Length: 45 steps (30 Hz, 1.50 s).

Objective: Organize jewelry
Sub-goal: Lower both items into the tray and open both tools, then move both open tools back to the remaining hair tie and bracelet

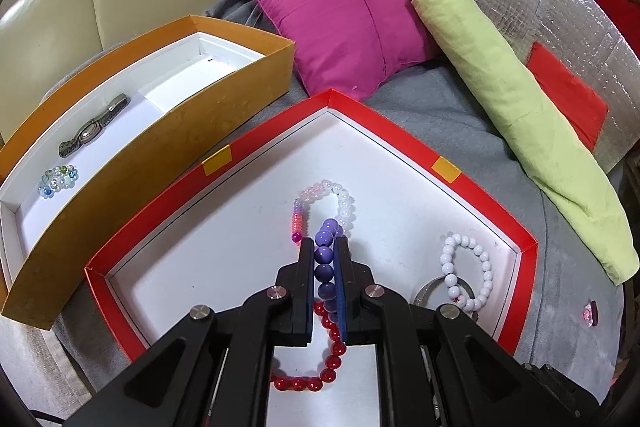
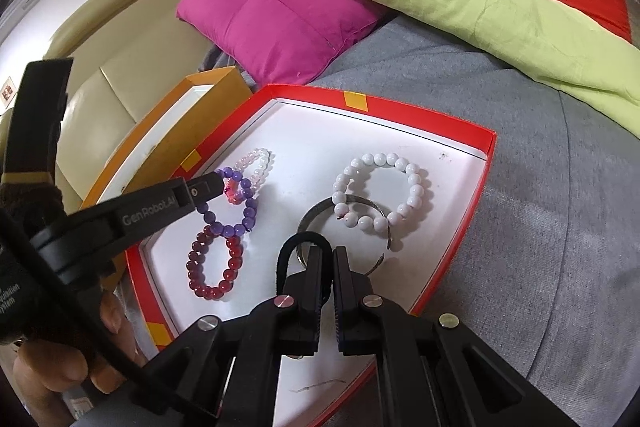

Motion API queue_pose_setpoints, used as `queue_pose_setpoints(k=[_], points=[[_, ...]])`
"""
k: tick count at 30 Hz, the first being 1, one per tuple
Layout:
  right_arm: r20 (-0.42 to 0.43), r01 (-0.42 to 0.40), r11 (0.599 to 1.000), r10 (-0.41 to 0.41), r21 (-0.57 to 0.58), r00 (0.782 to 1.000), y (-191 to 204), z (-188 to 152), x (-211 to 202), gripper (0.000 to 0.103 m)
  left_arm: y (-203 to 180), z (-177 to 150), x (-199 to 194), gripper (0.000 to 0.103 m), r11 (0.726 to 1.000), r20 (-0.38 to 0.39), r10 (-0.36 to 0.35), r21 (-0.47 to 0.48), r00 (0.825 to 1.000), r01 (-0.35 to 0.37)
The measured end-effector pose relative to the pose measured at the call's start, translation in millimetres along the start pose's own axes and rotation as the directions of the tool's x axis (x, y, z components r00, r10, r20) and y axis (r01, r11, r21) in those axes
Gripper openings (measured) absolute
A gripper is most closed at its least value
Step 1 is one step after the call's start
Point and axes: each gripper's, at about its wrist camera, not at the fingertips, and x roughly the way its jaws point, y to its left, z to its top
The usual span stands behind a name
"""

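Note:
A red tray (image 1: 352, 103) (image 2: 486, 143) with a white floor holds a purple bead bracelet (image 1: 325, 255) (image 2: 250, 213), a dark red bead bracelet (image 1: 332, 347) (image 2: 212, 267), a pale pink and white bracelet (image 1: 340, 199) (image 2: 260, 163), a white bead bracelet (image 1: 482, 267) (image 2: 416, 187) and a metal bangle (image 2: 316, 217). My left gripper (image 1: 325, 243) (image 2: 218, 183) is shut on the purple bracelet. My right gripper (image 2: 326, 253) is shut on a black elastic band (image 2: 298, 241) above the tray's near part.
An orange box (image 1: 168, 123) (image 2: 176, 131) at the left holds a watch (image 1: 94, 127) and a small glass-bead bracelet (image 1: 58, 179). A magenta pillow (image 1: 332, 7) and a green cloth roll (image 1: 520, 115) lie behind on the grey blanket (image 2: 540, 227).

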Motion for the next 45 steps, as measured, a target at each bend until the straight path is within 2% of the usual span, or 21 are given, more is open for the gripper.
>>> queue_pose_setpoints(k=[13,23,27,28,29,30,31,32,33,38,42,45], points=[[-0.002,0.006,1.0,-0.006,0.01,1.0,-2,2,2,0.005,6,1,-2,0.009,1.0,0.005,0.014,-0.013,1.0,-0.014],[-0.011,0.006,1.0,-0.006,0.031,1.0,-5,2,1,0.008,1,-1,3,0.01,0.999,-0.019,0.032,0.016,0.999,-0.032],[0.017,0.011,0.998,-0.012,0.059,1.0,-13,4,-10,0.021,3,-1,0,0.01,0.998,0.003,0.057,0.002,0.998,-0.057],[0.025,0.012,0.998,-0.014,0.064,1.0,-15,5,-13,0.023,3,-1,-1,0.014,0.998,0.009,0.063,0.001,0.998,-0.063],[0.029,0.012,0.998,-0.014,0.068,0.999,-16,6,-15,0.025,3,-1,-2,0.025,0.998,0.01,0.066,-0.001,0.998,-0.066],[0.035,0.013,0.997,-0.016,0.072,0.999,-18,6,-18,0.033,4,-1,-2,0.033,0.998,0.01,0.069,-0.004,0.998,-0.069],[0.044,0.016,0.997,-0.019,0.076,0.999,-20,6,-22,0.05,4,0,-3,0.049,0.997,0.015,0.074,-0.01,0.997,-0.074],[0.052,0.016,0.997,-0.02,0.079,0.998,-21,6,-24,0.059,3,0,-5,0.058,0.997,0.024,0.079,-0.012,0.997,-0.079],[0.065,0.012,0.997,-0.017,0.082,0.998,-23,5,-28,0.069,3,0,-6,0.058,0.996,0.035,0.085,-0.013,0.996,-0.085],[0.091,0.032,0.996,-0.039,0.078,0.995,-39,-3,-48,0.069,-1,1,-13,0.059,0.993,0.078,0.118,-0.014,0.99,-0.117],[0.106,0.078,0.99,-0.091,0.114,0.99,-76,-20,-73,0.07,-10,0,-23,0.06,0.993,0.129,0.115,-0.03,0.985,-0.112],[0.107,0.135,0.98,-0.151,0.148,0.983,-113,-37,-92,0.07,-31,-4,-28,0.062,0.993,0.172,0.116,0.016,0.978,-0.121]])
